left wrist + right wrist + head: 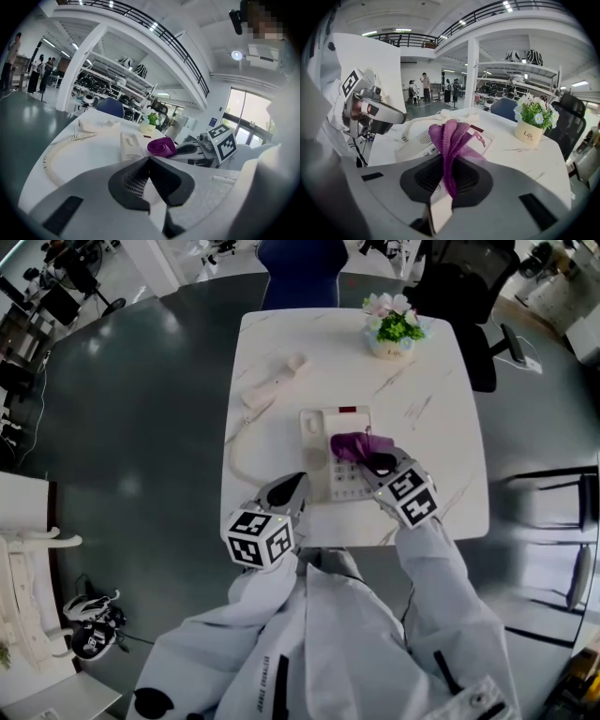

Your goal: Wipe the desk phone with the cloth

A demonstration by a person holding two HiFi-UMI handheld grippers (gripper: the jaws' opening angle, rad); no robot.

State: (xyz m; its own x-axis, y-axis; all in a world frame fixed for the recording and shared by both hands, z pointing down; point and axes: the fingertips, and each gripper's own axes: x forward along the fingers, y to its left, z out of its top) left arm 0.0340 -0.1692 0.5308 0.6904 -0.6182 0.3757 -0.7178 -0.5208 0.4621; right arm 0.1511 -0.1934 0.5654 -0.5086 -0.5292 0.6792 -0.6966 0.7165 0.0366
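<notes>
Pinching the purple cloth [351, 444], the right hand-held gripper [377, 463] should sweep lightly over the desk phone [323, 465], while the left hand-held gripper [292, 486], jaws pressed together, could steady its edge

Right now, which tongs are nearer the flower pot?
Right. The right tongs, shut on the purple cloth, are over the desk phone, nearer the flower pot. The left tongs are shut, by the phone's near left corner, farther from it.
</notes>
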